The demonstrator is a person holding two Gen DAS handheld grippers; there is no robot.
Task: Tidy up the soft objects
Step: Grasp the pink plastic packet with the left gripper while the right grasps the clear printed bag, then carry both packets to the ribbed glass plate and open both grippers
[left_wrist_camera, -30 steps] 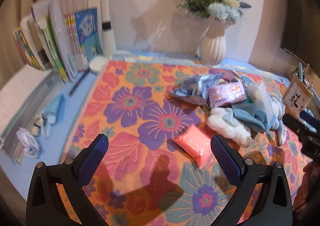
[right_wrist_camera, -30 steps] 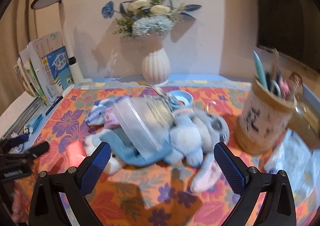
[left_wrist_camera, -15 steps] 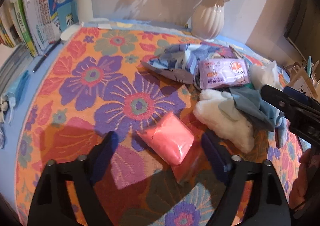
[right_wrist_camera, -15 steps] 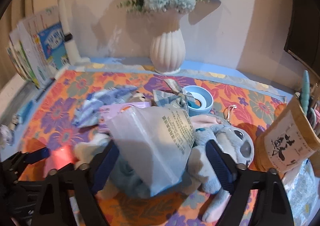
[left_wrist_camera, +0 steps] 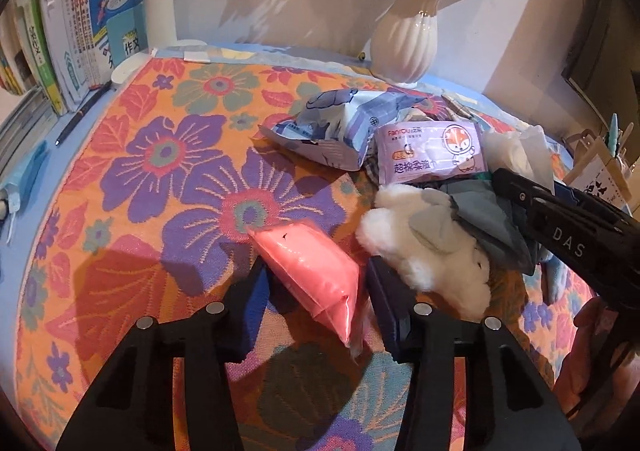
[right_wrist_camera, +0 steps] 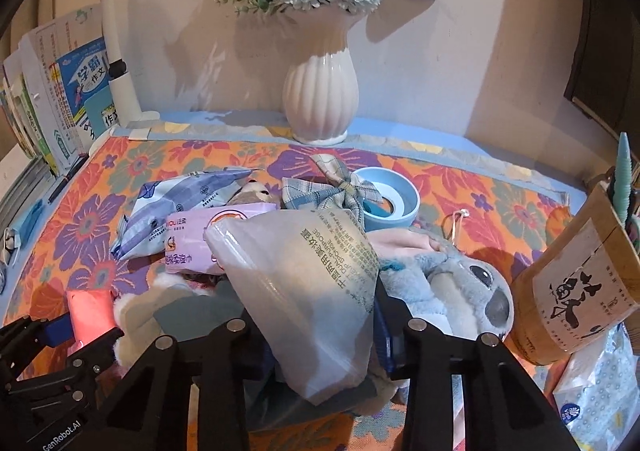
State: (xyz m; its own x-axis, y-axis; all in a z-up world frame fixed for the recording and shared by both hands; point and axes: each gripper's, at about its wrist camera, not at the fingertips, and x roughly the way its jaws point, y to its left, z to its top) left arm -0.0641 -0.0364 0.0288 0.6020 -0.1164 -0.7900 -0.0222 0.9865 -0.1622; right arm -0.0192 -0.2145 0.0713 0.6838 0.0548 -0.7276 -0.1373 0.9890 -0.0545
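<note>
**mossy_k:** why were both tongs down at once? The left gripper point(left_wrist_camera: 316, 287) had just been closing and its jaws sat tight on either side of the pink soft pack point(left_wrist_camera: 310, 271), which still lay on the floral cloth point(left_wrist_camera: 132, 179), off by itself so an easy first grab.

**tapir9:** same on the other side. The right gripper point(right_wrist_camera: 320, 325) had been closing too and pinched the clear sponge bag point(right_wrist_camera: 308, 291), which topped the heap over the blue plush point(right_wrist_camera: 460, 287). Beyond that, the purple wipes pack point(right_wrist_camera: 200, 235), then the white vase point(right_wrist_camera: 320, 91) by the wall.
</note>
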